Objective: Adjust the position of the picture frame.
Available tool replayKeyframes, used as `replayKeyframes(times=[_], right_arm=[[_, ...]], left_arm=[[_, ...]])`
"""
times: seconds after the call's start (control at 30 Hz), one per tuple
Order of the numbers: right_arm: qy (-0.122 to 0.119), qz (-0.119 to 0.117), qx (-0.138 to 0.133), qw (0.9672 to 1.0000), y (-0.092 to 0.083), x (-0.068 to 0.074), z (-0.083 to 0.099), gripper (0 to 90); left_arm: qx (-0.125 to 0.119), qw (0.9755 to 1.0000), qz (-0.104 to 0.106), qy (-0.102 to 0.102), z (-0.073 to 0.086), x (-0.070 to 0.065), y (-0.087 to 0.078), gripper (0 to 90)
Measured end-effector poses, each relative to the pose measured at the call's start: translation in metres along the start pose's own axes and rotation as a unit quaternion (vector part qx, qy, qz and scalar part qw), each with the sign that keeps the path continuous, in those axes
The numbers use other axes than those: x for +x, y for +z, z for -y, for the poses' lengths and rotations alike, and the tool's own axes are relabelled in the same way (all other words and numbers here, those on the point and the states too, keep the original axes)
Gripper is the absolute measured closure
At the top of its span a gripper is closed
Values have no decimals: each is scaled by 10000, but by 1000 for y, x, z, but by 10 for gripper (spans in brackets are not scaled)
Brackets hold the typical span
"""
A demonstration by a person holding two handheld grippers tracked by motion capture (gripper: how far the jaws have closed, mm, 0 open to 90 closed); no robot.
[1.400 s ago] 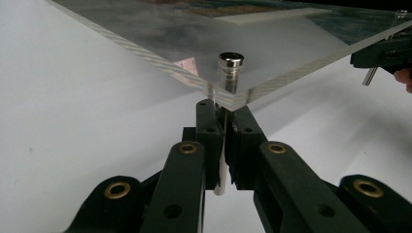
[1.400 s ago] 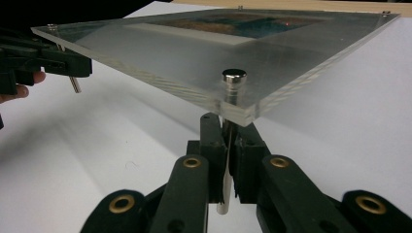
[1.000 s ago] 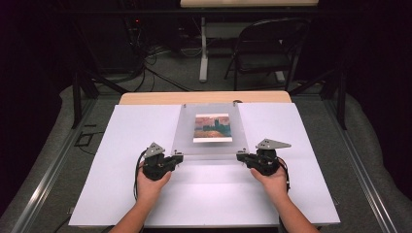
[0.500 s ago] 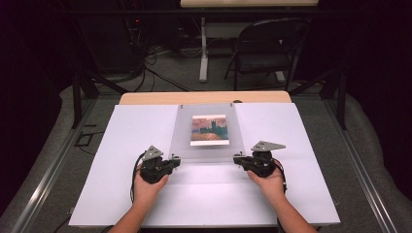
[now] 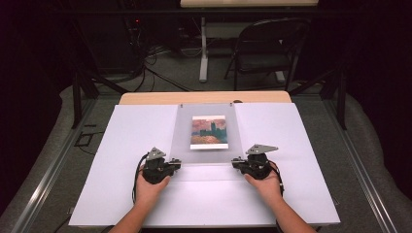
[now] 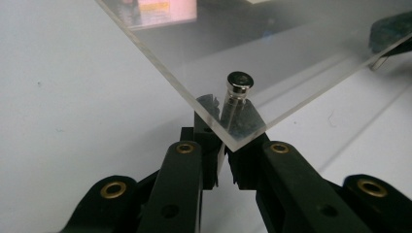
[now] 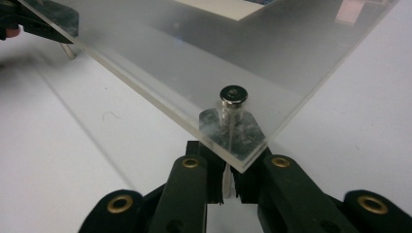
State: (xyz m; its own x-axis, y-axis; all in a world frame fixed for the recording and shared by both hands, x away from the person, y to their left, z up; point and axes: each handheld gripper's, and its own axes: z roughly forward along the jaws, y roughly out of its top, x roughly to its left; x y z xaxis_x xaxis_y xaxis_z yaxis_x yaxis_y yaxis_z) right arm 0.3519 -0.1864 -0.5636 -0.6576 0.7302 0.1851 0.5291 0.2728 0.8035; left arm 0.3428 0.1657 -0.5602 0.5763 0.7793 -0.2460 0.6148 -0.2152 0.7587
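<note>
A clear acrylic sheet lies over a small painted picture at the middle of the white board. Metal pins with round heads pass through its two near corners. My left gripper is at the near left corner, and in the left gripper view it is shut on the shaft of that pin under the sheet; its jaws have just eased slightly, the pin still between them. My right gripper is likewise shut on the near right pin.
The white board covers a wooden table and has bare room to either side of the sheet. A dark folding chair and cables stand on the floor beyond the far edge. Each gripper view shows the other gripper at the opposite corner.
Both grippers and the sheet's near edge have come slightly toward me and lower, so the sheet now lies flatter over the picture. Both grips on the pins are unchanged.
</note>
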Motion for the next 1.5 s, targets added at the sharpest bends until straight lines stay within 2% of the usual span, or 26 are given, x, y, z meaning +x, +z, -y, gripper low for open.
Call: replayKeyframes(times=[0.27, 0.37, 0.43, 0.53, 0.57, 0.6, 0.7, 0.73, 0.83, 0.9, 1.0, 1.03, 1.1, 1.33, 1.5], right_arm=[[21, 31, -76, 10000, -1, 1, 0, 829], [30, 38, -113, 9999, -2, 1, -1, 786], [-45, 85, -126, 9999, -2, 2, -1, 733], [-48, 94, -140, 9998, -1, 3, -1, 639], [-48, 94, -140, 9998, -1, 3, -1, 639], [-55, 151, -147, 9998, 0, 3, -1, 553], [-37, 173, -143, 9997, 0, 3, -1, 507], [-69, 201, -160, 9996, 0, 3, -1, 464], [-189, 313, -90, 9993, -2, 5, -3, 415], [-192, 326, -79, 9993, -5, 6, -3, 402], [-208, 298, -112, 9993, -11, 7, -1, 397], [-252, 336, -116, 9991, -21, 8, 2, 400], [-204, 330, -178, 9991, -30, 7, 4, 400], [-333, 457, -462, 9973, -62, 8, 9, 418], [-309, 327, -606, 9971, -77, 7, 14, 475]], left_arm=[[-32, 10000, -51, -6, 1, -1, 0, 828], [-71, 9999, -109, 6, 1, -4, 0, 804], [-137, 9998, -158, 25, 2, -6, 1, 752], [-205, 9997, -122, 42, 2, -6, 1, 650], [-205, 9997, -122, 42, 2, -6, 1, 613], [-305, 9994, -126, 68, 3, -6, 2, 572], [-334, 9993, -135, 136, 3, -7, 3, 476], [-331, 9991, -151, 231, 4, -8, 4, 461], [-341, 9989, -128, 307, 5, -8, 3, 414], [-338, 9989, -147, 306, 5, -9, 1, 398], [-216, 9993, -39, 312, 8, -10, -7, 373], [-200, 9992, -35, 339, 9, -9, -11, 373], [-164, 9993, -14, 343, 13, -6, -21, 373], [-487, 9980, 14, 410, 19, 0, -51, 372], [-732, 9962, 37, 474, 21, 4, -67, 369]])
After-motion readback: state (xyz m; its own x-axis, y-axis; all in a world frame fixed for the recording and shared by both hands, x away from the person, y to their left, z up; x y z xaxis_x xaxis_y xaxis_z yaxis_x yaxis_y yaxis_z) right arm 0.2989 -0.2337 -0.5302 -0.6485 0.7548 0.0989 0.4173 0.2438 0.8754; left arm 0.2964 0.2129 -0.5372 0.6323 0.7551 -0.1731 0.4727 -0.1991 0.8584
